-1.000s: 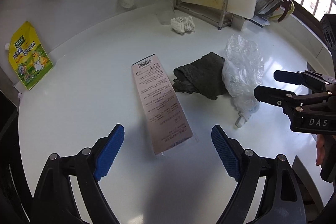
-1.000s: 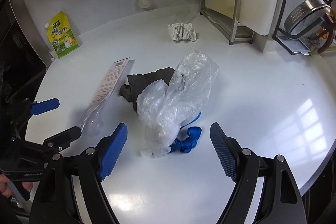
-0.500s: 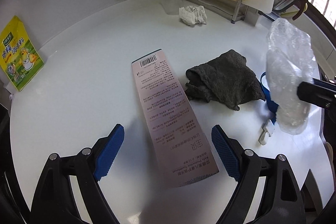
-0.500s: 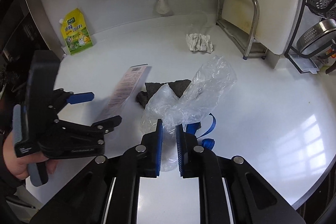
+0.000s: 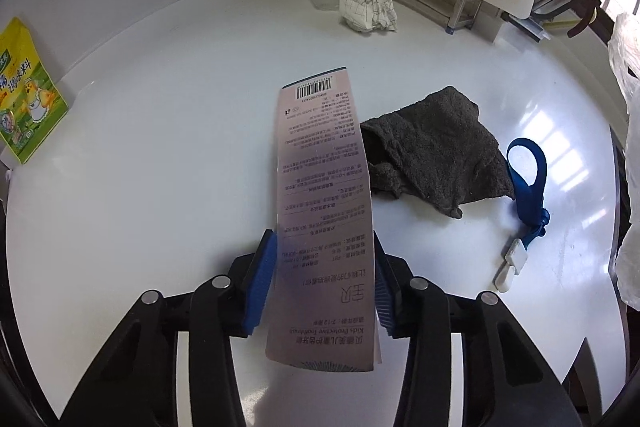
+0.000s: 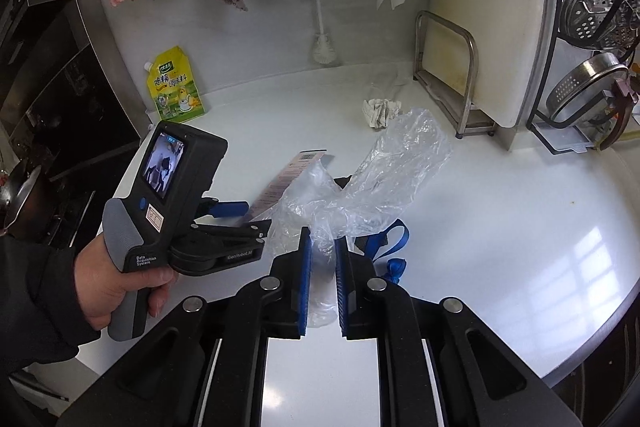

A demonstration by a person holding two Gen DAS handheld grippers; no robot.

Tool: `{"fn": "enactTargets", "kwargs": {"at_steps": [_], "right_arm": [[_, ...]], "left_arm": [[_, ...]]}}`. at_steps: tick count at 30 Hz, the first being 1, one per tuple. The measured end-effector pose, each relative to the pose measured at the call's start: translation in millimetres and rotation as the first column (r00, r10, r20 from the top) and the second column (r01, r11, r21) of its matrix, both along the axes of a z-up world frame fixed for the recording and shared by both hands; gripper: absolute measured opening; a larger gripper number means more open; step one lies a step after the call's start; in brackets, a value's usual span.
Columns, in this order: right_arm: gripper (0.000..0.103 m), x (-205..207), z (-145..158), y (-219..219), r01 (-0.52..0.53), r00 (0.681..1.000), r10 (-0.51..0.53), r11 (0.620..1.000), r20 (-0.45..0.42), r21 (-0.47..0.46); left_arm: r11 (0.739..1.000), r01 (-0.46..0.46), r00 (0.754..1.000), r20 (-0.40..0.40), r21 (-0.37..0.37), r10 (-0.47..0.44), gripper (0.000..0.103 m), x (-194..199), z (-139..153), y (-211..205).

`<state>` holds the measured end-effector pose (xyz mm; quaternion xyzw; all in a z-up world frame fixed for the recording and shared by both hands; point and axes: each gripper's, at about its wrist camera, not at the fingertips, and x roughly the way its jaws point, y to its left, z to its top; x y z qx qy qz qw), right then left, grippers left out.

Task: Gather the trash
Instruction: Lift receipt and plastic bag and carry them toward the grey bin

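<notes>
Crinkly clear plastic bag (image 6: 372, 183) is hanging bunched between the blue ribbed pads of the right gripper (image 6: 322, 287), which is pinching it above the glossy white counter (image 6: 520, 227). The left gripper (image 5: 320, 287) is closing its jaws around the flat pink toothbrush card (image 5: 324, 211), pads at both long edges. A nubby dark cloth (image 5: 432, 151) is lying beside it, next to a blue ribbon loop (image 5: 528, 171). Only the right wrist view is showing the person's left hand (image 6: 116, 279) gripping the handle; only the left is showing the card's printed back.
</notes>
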<state>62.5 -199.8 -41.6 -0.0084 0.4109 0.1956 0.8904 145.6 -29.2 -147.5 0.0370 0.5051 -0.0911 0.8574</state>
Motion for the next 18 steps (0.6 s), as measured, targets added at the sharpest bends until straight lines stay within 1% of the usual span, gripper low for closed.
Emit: {"fn": "enactTargets", "kwargs": {"at_steps": [4, 9, 14, 18], "right_arm": [[0.011, -7, -1, -4, 0.003, 1.000, -0.003, 1.000, -0.006, 0.006], [0.011, -16, -4, -5, 0.003, 1.000, -0.003, 1.000, -0.016, 0.017], [0.011, -31, -5, -4, -0.007, 1.000, 0.008, 1.000, -0.027, 0.019], [0.011, -45, -8, -5, -0.005, 0.999, 0.005, 1.000, -0.040, 0.018]], "left_arm": [[1.000, 0.008, 0.999, 0.036, 0.006, -0.008, 0.040, -8, 9, 3], [1.000, -0.012, 0.998, 0.070, 0.011, 0.012, 0.040, -22, 25, 12], [1.000, 0.019, 0.995, 0.093, 0.006, -0.020, 0.040, -44, 40, 13], [0.999, 0.032, 0.994, 0.103, -0.013, -0.031, 0.040, -64, 51, 15]]}}
